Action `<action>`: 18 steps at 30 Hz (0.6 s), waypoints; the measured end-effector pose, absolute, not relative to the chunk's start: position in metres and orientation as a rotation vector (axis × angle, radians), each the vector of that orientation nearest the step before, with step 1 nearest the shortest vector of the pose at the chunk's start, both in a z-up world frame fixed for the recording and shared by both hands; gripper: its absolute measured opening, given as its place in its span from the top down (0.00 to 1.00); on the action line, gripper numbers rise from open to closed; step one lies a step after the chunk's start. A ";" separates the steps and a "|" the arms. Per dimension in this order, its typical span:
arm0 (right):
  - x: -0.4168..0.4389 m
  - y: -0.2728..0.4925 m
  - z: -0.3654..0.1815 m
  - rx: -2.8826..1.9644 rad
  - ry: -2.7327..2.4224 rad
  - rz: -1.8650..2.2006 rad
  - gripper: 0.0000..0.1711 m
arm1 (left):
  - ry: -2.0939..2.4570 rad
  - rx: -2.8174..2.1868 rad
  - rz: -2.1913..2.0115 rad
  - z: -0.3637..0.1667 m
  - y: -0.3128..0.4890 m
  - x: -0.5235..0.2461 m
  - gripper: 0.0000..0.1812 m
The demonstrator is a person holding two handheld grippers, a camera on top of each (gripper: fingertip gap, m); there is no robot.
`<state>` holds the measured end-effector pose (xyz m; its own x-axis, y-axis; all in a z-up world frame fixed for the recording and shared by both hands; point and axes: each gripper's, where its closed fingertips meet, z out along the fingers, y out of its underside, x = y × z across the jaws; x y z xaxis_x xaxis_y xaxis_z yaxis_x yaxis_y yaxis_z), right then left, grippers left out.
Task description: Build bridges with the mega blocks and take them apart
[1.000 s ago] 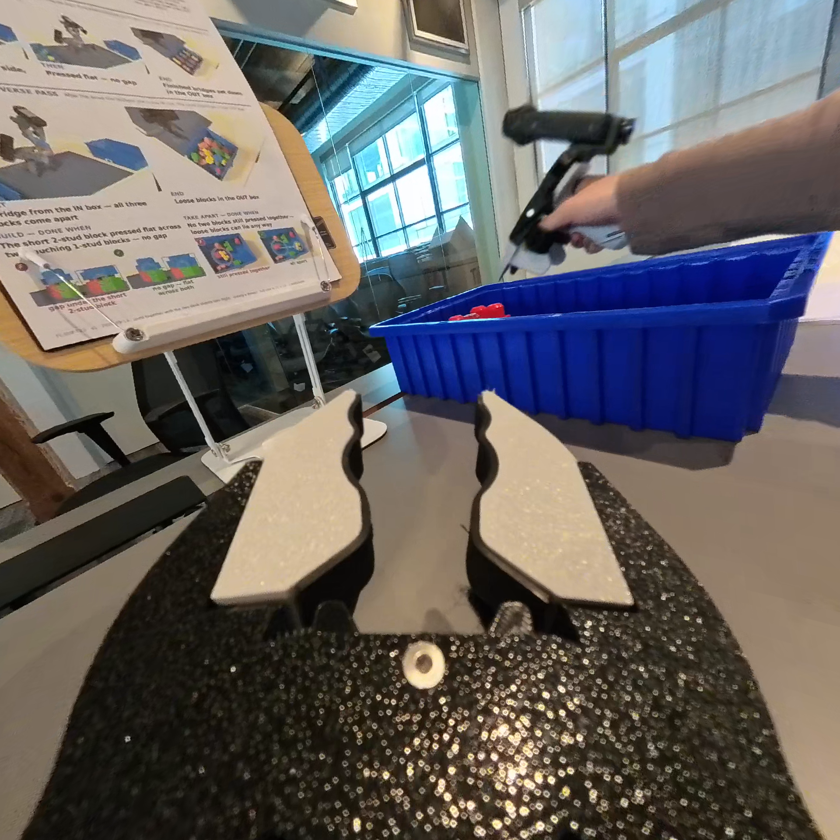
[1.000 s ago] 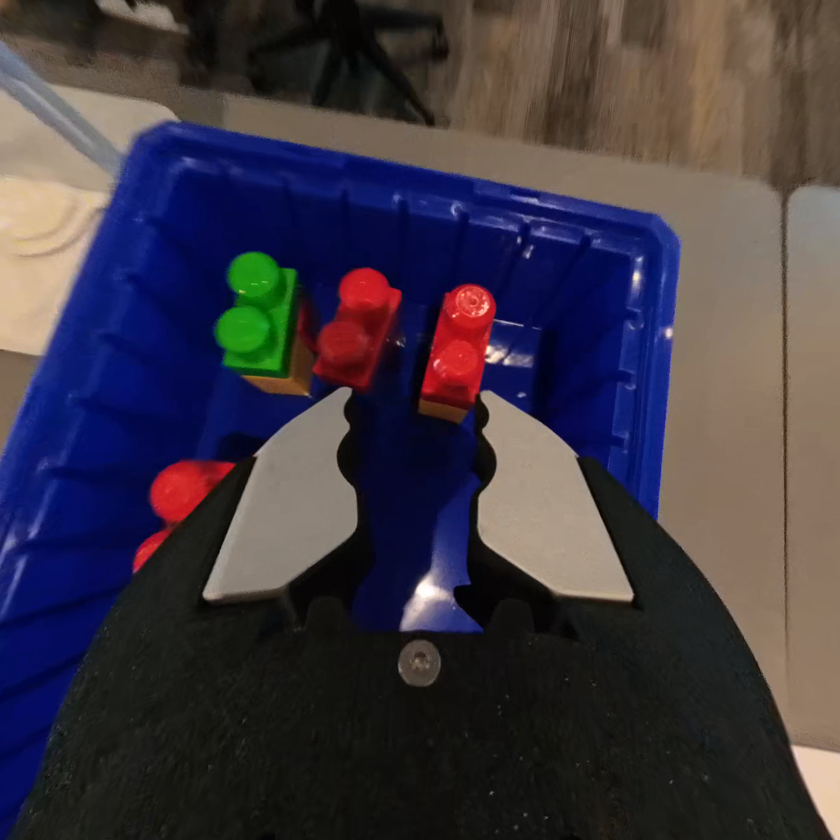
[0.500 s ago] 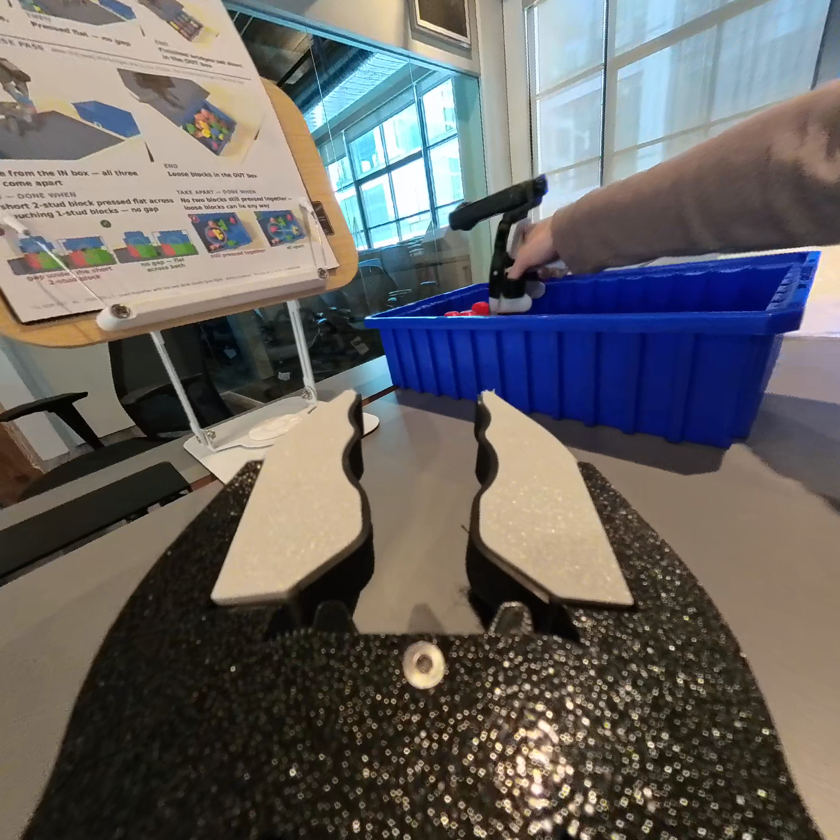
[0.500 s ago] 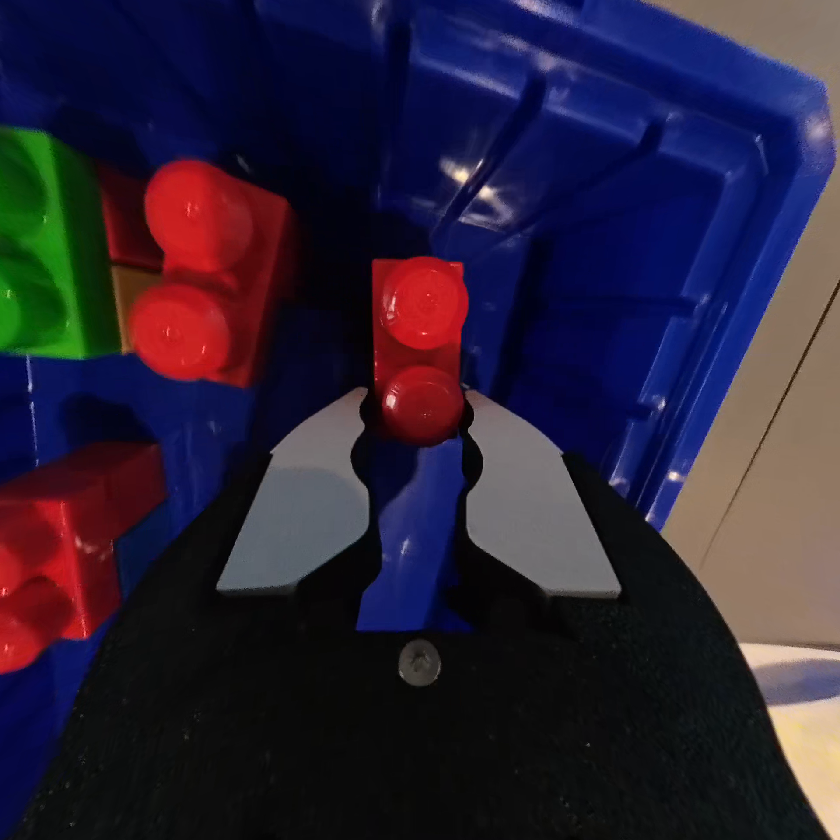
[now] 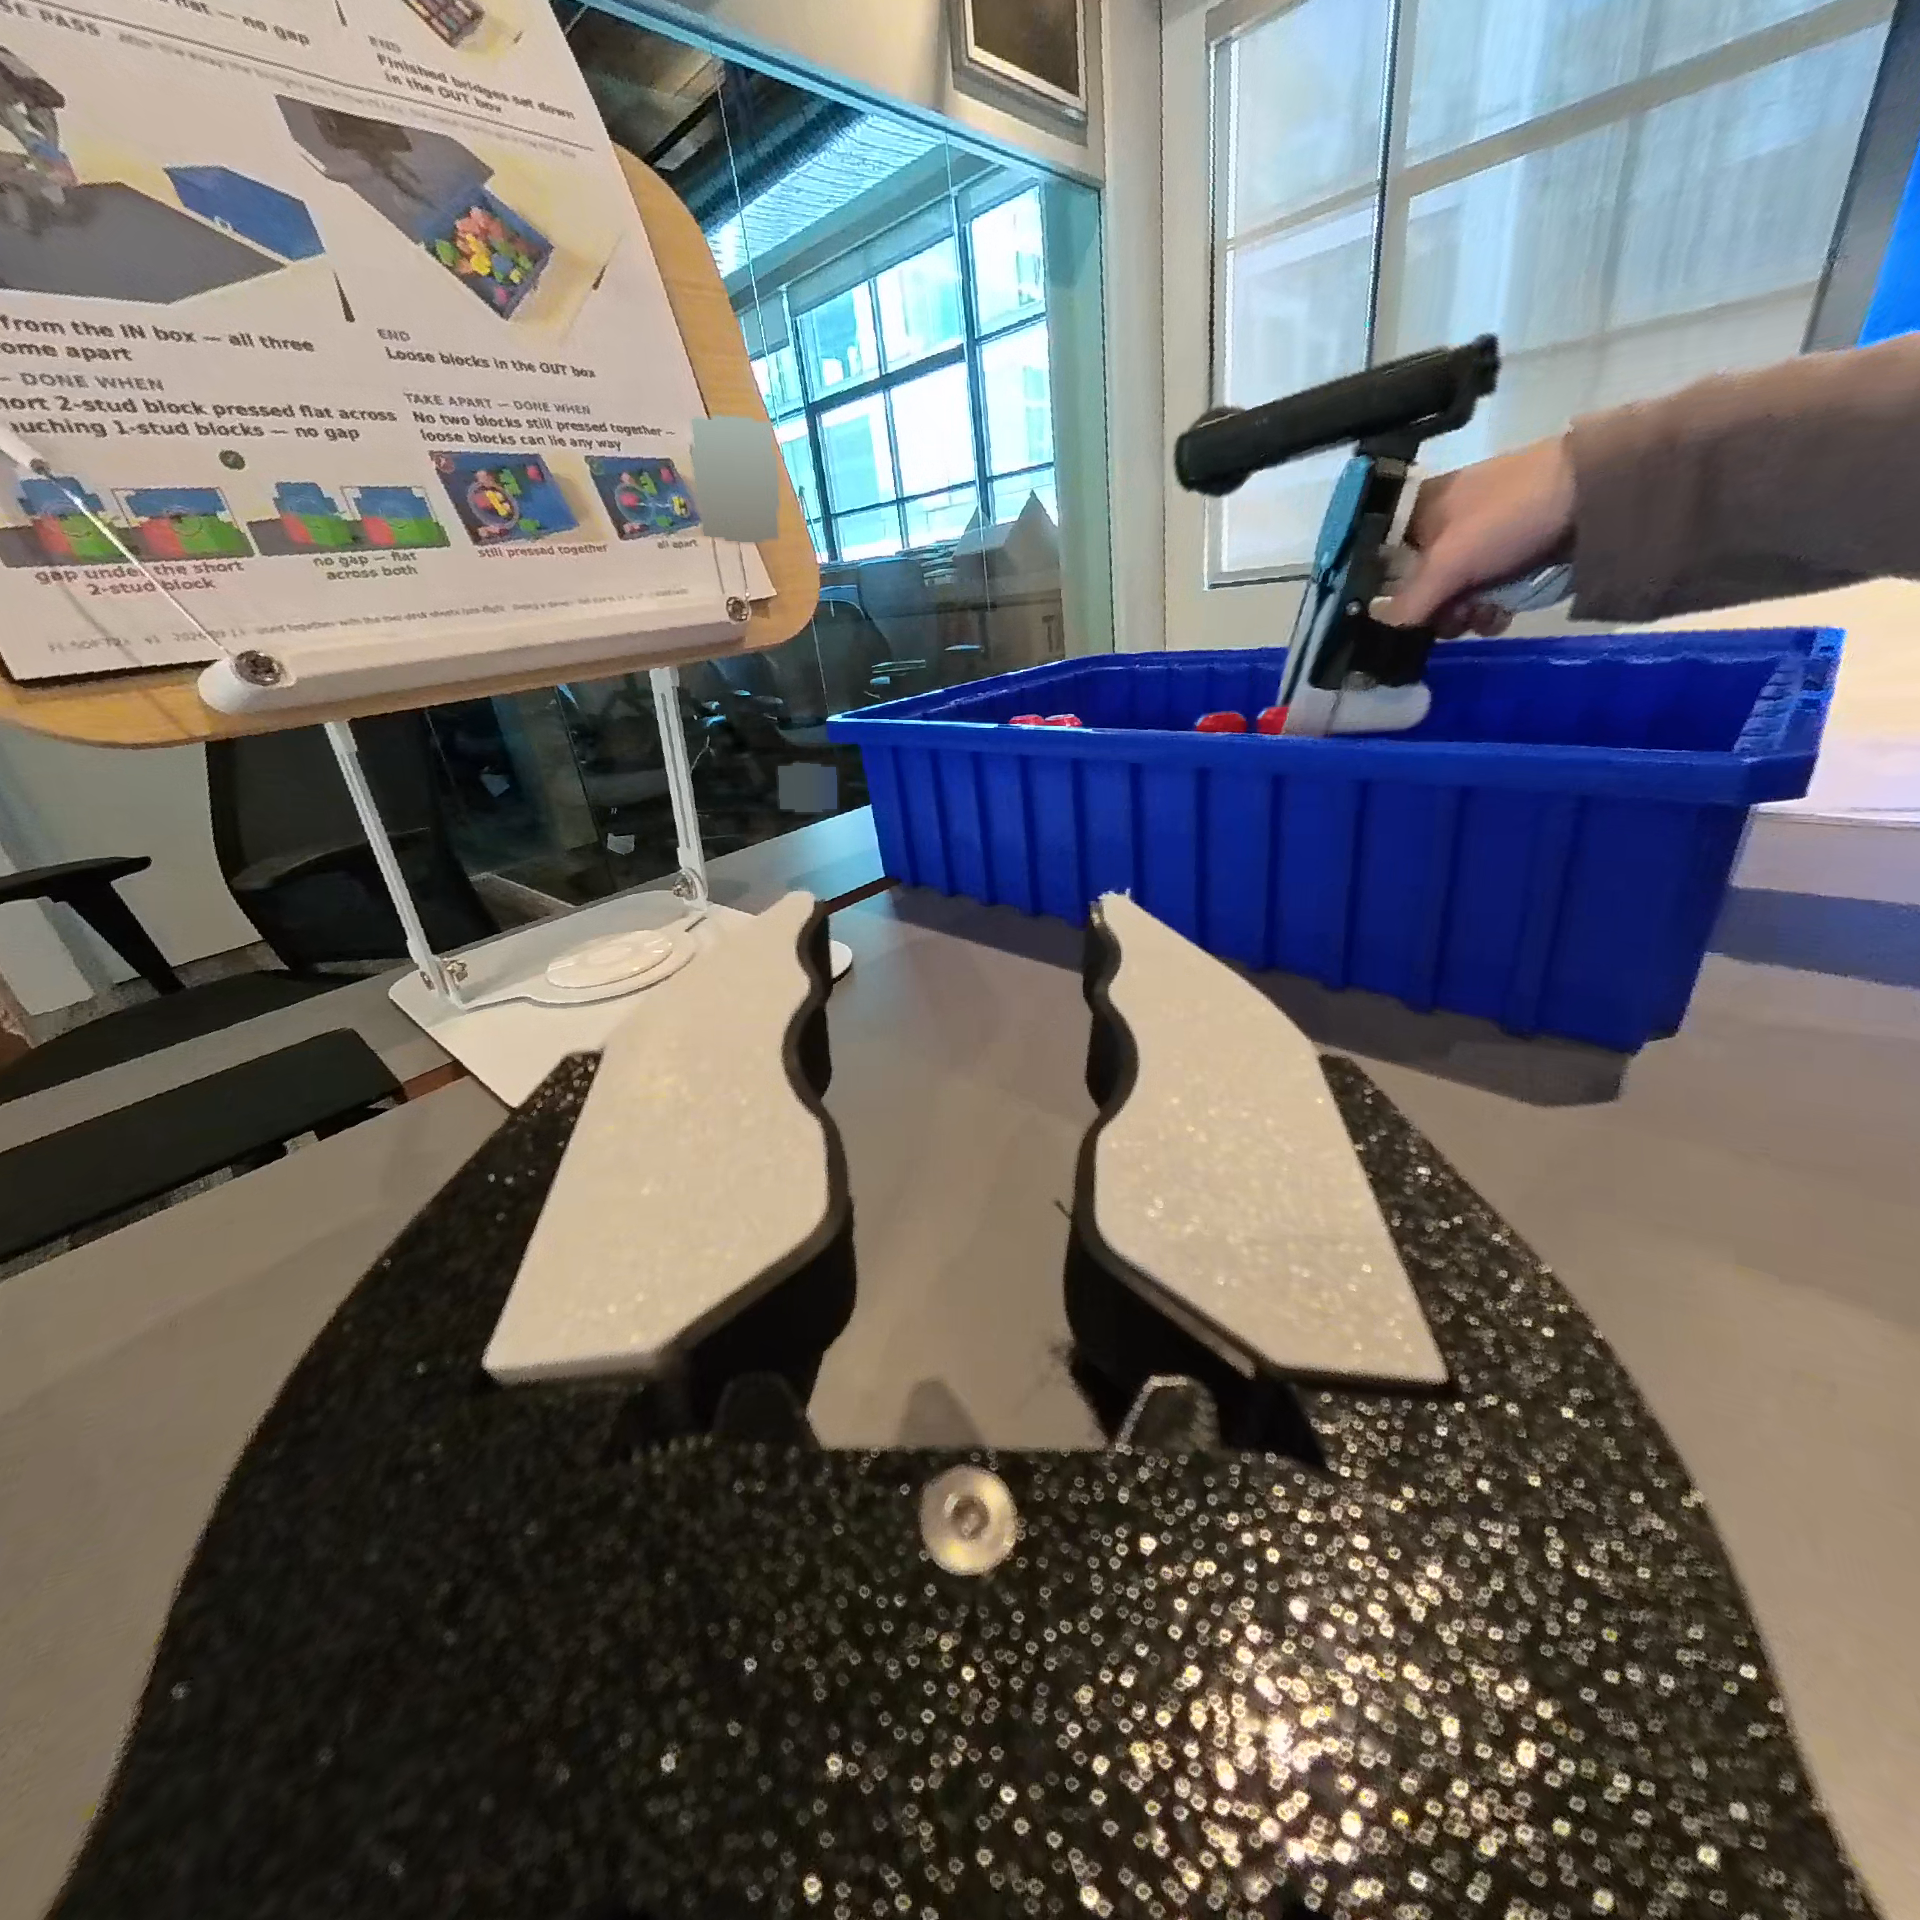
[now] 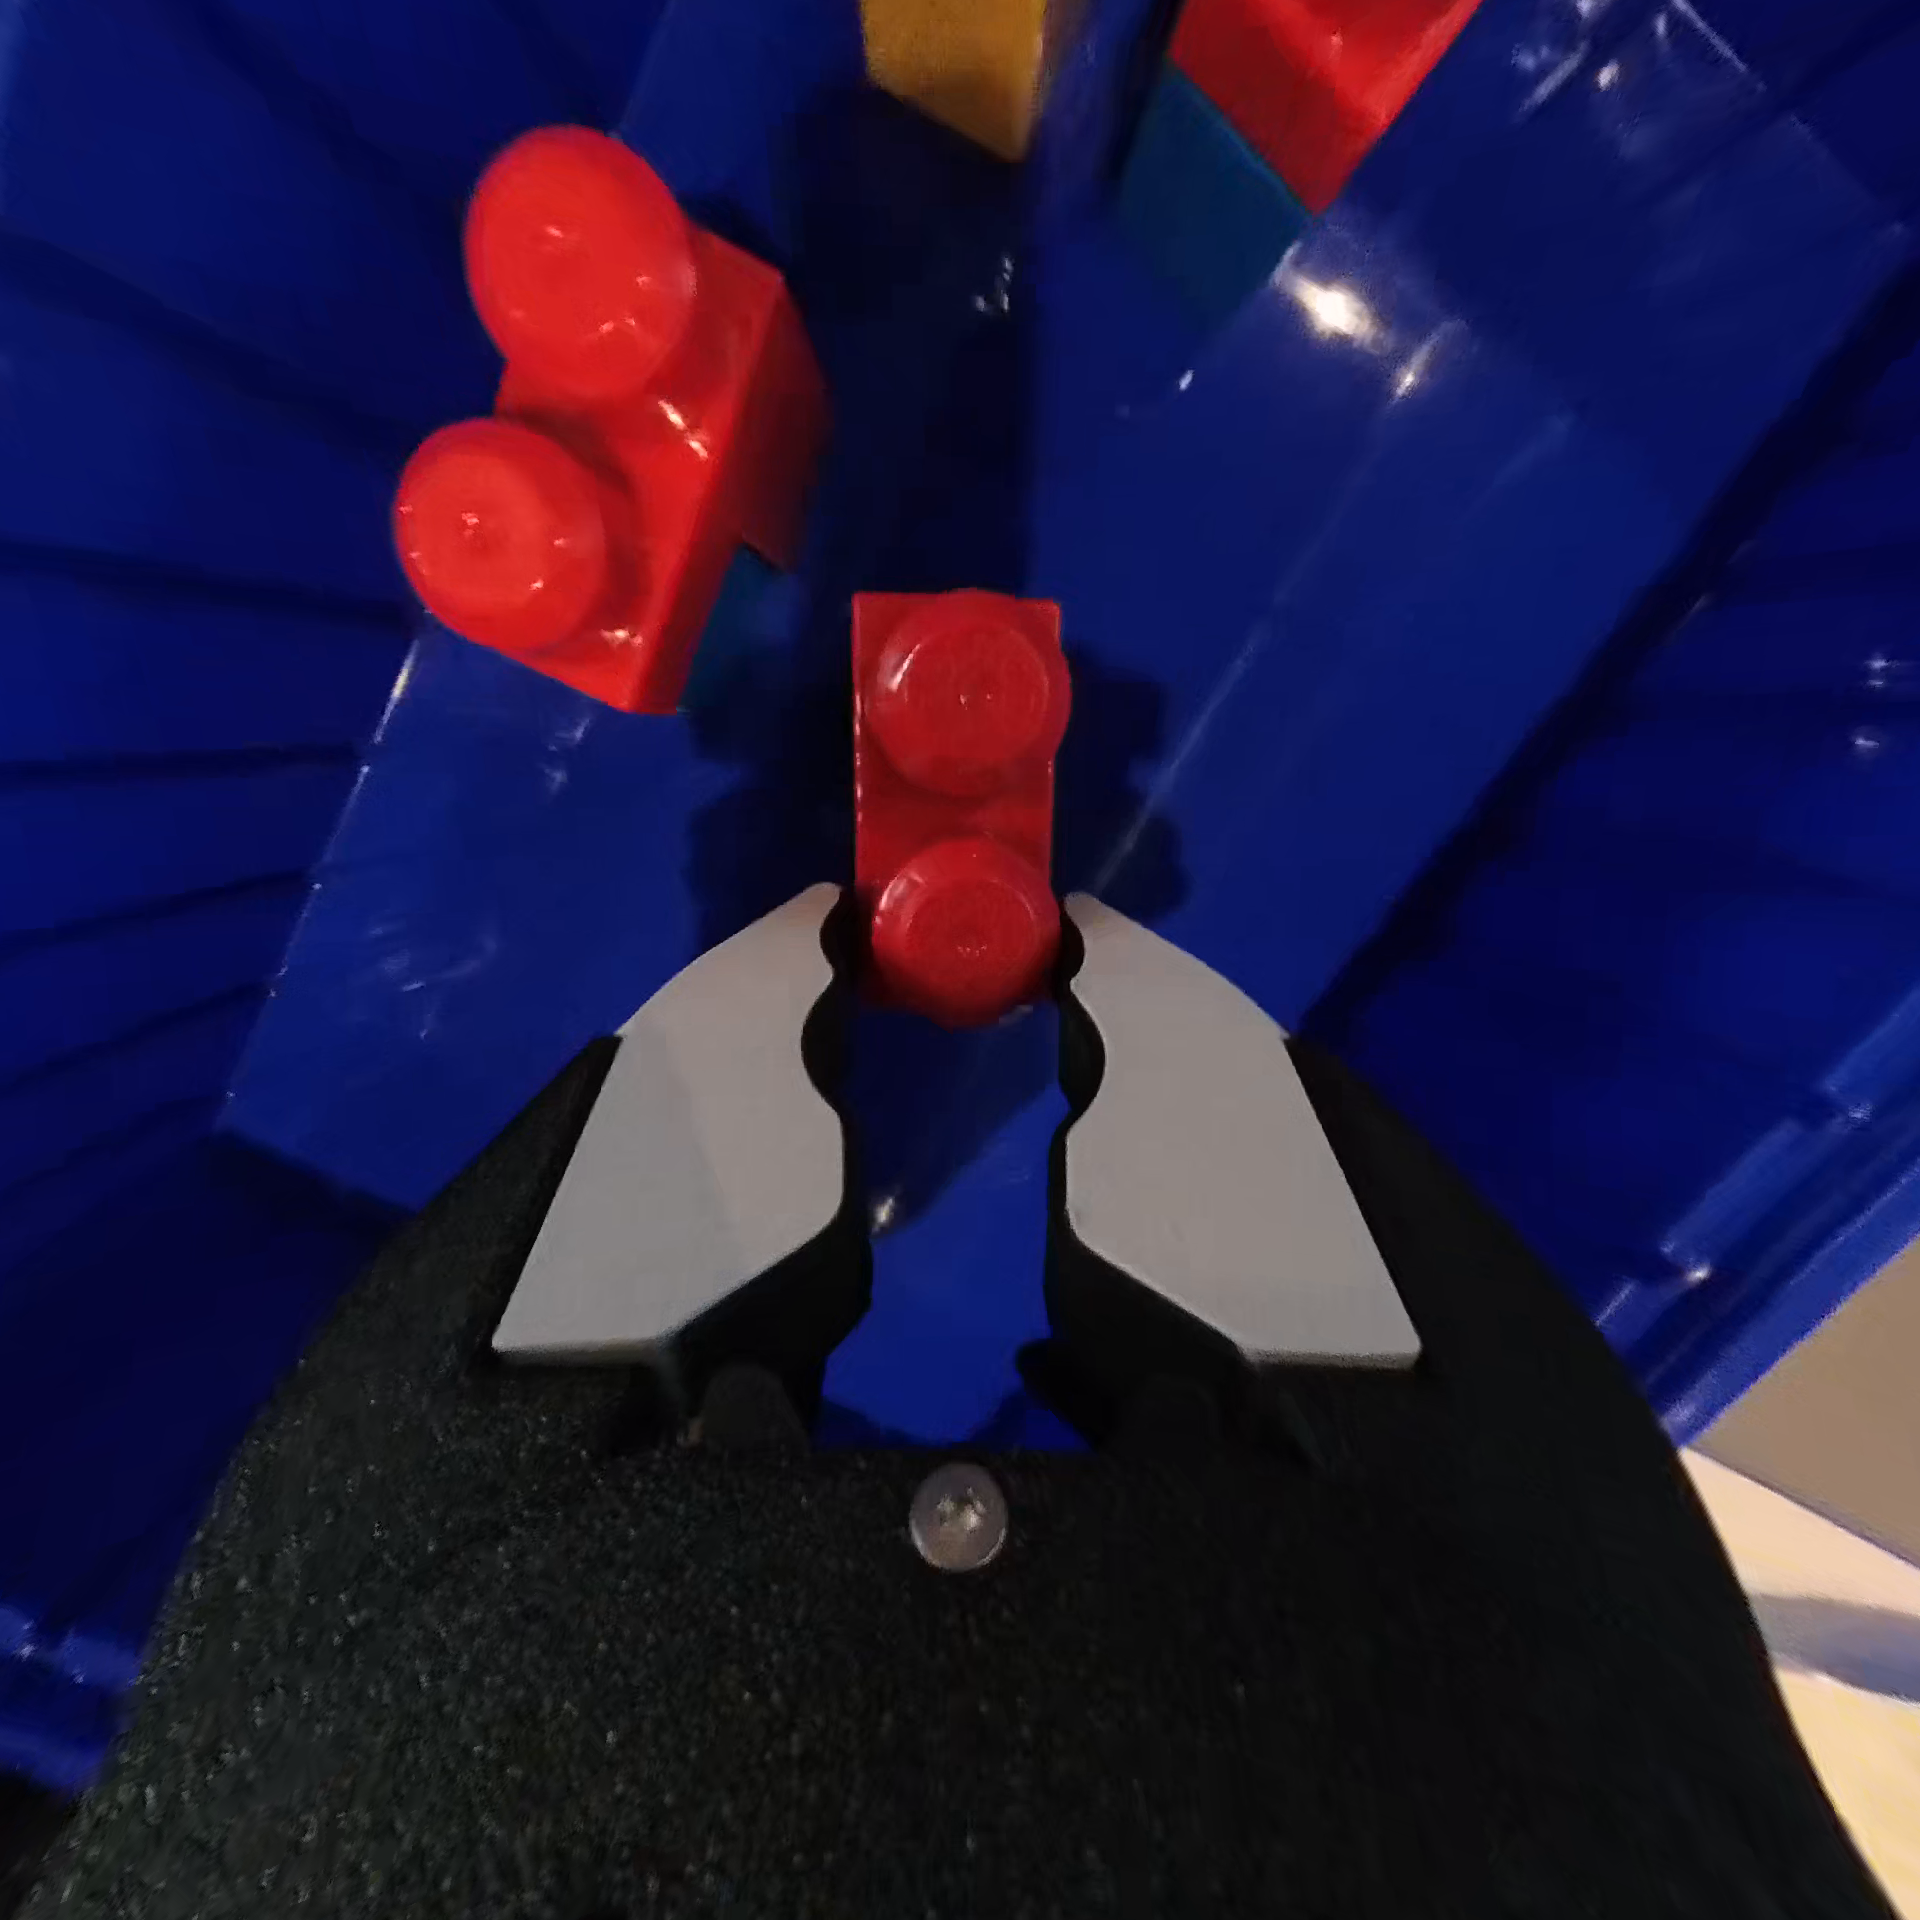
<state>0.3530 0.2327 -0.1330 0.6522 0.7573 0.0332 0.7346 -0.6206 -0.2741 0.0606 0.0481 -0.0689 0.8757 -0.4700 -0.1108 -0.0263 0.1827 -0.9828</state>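
My right gripper (image 6: 951,925) is inside the blue bin (image 6: 1455,623), shut on the near stud end of a red two-stud block (image 6: 961,727). What hangs beneath that block is hidden. Another red two-stud block (image 6: 613,436) lies to its upper left, and yellow (image 6: 956,62) and red (image 6: 1309,73) block pieces show at the top edge. My left gripper (image 5: 956,935) is open and empty, low over the grey table (image 5: 1662,1195), in front of the bin (image 5: 1299,883). The left wrist view shows the right gripper (image 5: 1340,675) dipped into the bin, held by a hand.
An instruction board on a white stand (image 5: 364,312) stands at the left behind the table. Red block tops (image 5: 1044,719) peek over the bin's rim. Chairs and a glass wall are beyond the table's far left edge. There is about 35 cm between the tips of the two grippers.
My right gripper dropped into the bin, closed on the red two-stud block, then tilted and shifted right along the bin. My left gripper stayed open in place.
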 end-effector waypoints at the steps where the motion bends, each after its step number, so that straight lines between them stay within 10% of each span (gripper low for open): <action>1: 0.353 0.234 -0.128 -2.590 -1.212 0.130 0.72 | 0.433 -1.363 -0.330 -0.069 0.048 0.060 0.74; 18: 0.294 0.366 -0.119 -2.891 -0.895 0.280 0.68 | 0.445 -1.365 -0.342 -0.069 0.048 0.062 0.74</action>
